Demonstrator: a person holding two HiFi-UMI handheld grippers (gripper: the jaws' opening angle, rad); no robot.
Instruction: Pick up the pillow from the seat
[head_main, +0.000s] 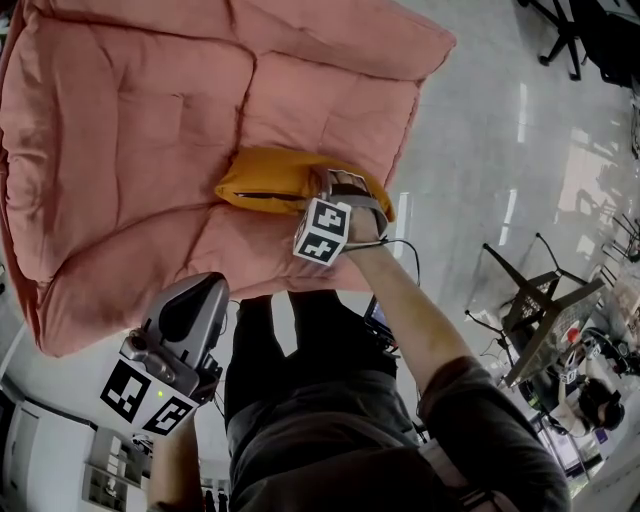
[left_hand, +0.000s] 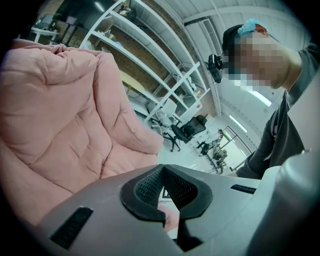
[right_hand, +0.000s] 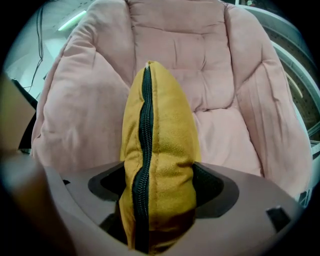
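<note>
Two claws: the right claw (right_hand: 159, 192) pinches the pillow (right_hand: 161, 120) at its zip (right_hand: 145, 150) edge, pads sunk into both faces. The left claw (left_hand: 166, 189) is pressed together on nothing, held back by the seat's front edge.
Grip depth: the edge sits well down between the right jaws, so the bite looks sound.
Pillow place: yellow, over the middle of the pink seat (right_hand: 225, 120), near the front. Whether its far end touches the cushion cannot be told.
Step judged: lifting the pillow clear.
Doing it well: hold the squeeze firm, since soft filling may creep out. Raise it straight off the cushion, not dragged across the plush. Held by one edge, it will likely droop, so go slowly.
Spare help: the left claw could support the drooping end if needed.
Writing: none readable. The cube (head_main: 322, 229) on the right claw shows only black-and-white squares, and no tag shows on the pillow or seat.
</note>
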